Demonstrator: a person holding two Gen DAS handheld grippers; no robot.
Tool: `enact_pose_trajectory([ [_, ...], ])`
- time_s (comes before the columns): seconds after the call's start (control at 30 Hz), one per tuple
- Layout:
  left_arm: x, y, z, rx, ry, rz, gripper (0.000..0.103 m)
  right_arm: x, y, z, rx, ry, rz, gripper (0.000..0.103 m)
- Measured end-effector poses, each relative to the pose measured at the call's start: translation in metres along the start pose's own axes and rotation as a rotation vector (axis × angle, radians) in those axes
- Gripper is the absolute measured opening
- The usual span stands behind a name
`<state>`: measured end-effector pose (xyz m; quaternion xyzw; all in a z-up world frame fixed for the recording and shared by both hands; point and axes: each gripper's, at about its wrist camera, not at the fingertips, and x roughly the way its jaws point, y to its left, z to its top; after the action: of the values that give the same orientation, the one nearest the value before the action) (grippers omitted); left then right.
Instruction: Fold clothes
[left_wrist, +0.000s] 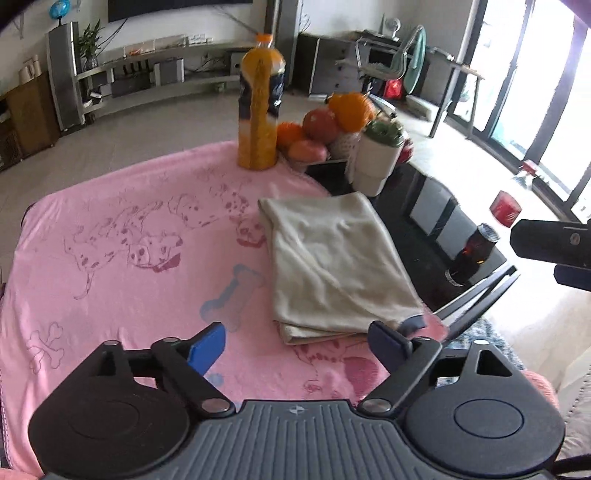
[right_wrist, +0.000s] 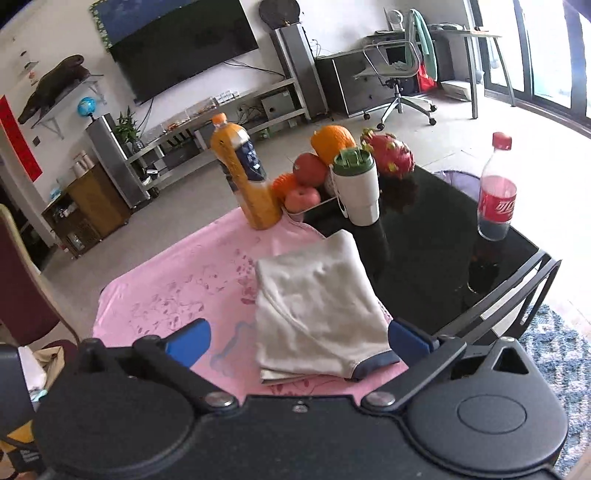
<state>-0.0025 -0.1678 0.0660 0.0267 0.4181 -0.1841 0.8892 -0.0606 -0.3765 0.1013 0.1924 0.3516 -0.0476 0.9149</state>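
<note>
Left wrist view. Risk here: dragging the pink blanket (left_wrist: 122, 240) while pulling at the folded beige garment (left_wrist: 332, 258), which would tug the tall orange juice bottle (left_wrist: 260, 107) standing on the blanket's far edge and topple it toward the fruit bowl (left_wrist: 325, 133) and white cup (left_wrist: 376, 162). Left gripper (left_wrist: 299, 341) wide open, holding nothing. Garment ahead and right of centre, its near folded edge just beyond the right fingertip, navy-trimmed corner beside that tip; close to the blanket's right edge, where bare black tabletop (left_wrist: 417, 229) begins.

Right wrist view. Second risk: a sweep rightward over the glossy black top could knock the cola bottle (right_wrist: 496, 192) near the table's right edge. Right gripper (right_wrist: 299, 341) also spread wide, empty. Garment (right_wrist: 317, 302) between and just beyond the fingertips, trimmed corner nearly touching the right one; contact not clear.
</note>
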Motion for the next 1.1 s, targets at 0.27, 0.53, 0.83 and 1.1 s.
enact_pose_trajectory([
  [0.27,-0.020,-0.017,-0.011,0.032,-0.008,-0.036,0.096,-0.018,0.002,-0.008,-0.050,0.026,-0.068,0.103],
  [0.53,-0.004,-0.030,-0.027,0.072,0.045,-0.005,0.101,-0.008,-0.005,-0.028,-0.087,0.091,-0.125,0.103],
  [0.83,0.003,-0.031,-0.029,0.060,0.062,0.000,0.101,0.007,-0.013,-0.040,-0.091,0.143,-0.141,0.103],
  [1.1,0.007,-0.034,-0.030,0.060,0.073,0.001,0.101,0.011,-0.013,-0.045,-0.097,0.161,-0.138,0.103],
])
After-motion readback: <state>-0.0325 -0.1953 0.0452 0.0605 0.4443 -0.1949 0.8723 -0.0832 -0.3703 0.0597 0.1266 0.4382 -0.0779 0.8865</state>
